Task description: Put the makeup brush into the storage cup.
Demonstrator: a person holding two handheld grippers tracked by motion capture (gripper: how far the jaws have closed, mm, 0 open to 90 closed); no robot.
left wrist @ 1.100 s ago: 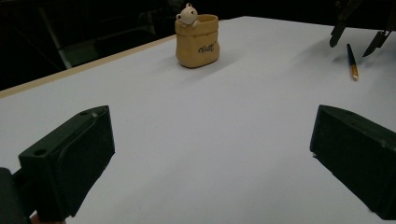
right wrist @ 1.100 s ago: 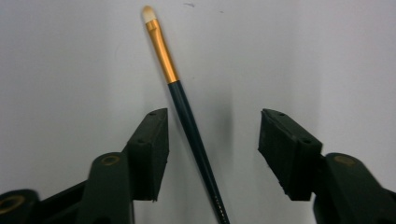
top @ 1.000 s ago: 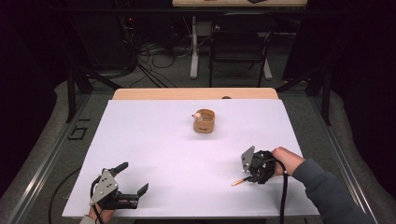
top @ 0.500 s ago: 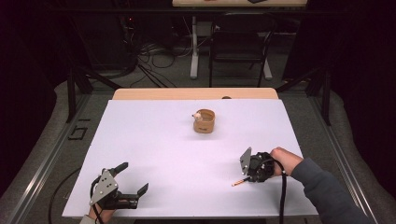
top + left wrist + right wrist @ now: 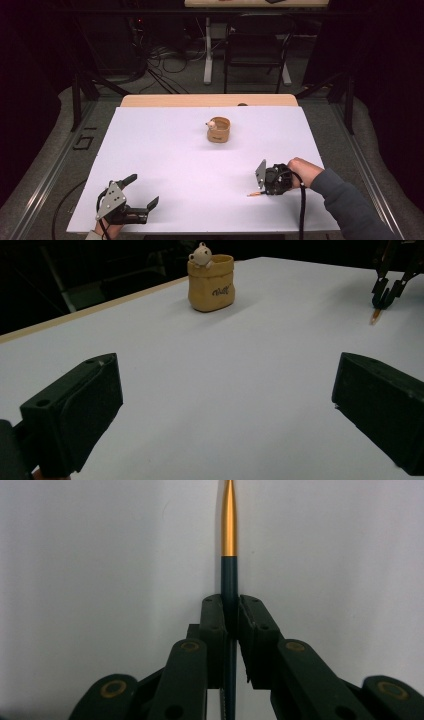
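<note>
A pen (image 5: 229, 555) with a dark barrel and a gold tapered tip lies between the jaws of my right gripper (image 5: 229, 605), which is shut on it. In the high view that right gripper (image 5: 264, 189) is at the table's front right, with the pen tip (image 5: 254, 194) poking out to its left just over the table. My left gripper (image 5: 142, 191) rests at the front left, open and empty. A tan sack-shaped holder (image 5: 218, 130) with a small bear figure stands near the middle back; the left gripper view has the same holder (image 5: 212, 281) ahead.
The white table (image 5: 165, 150) has a wooden strip (image 5: 210, 100) along its far edge. Beyond it are a chair, table legs and cables on a dark floor. A sleeve (image 5: 350, 205) comes in at the lower right.
My right gripper has shifted slightly with the pen. The left gripper has stayed put.
</note>
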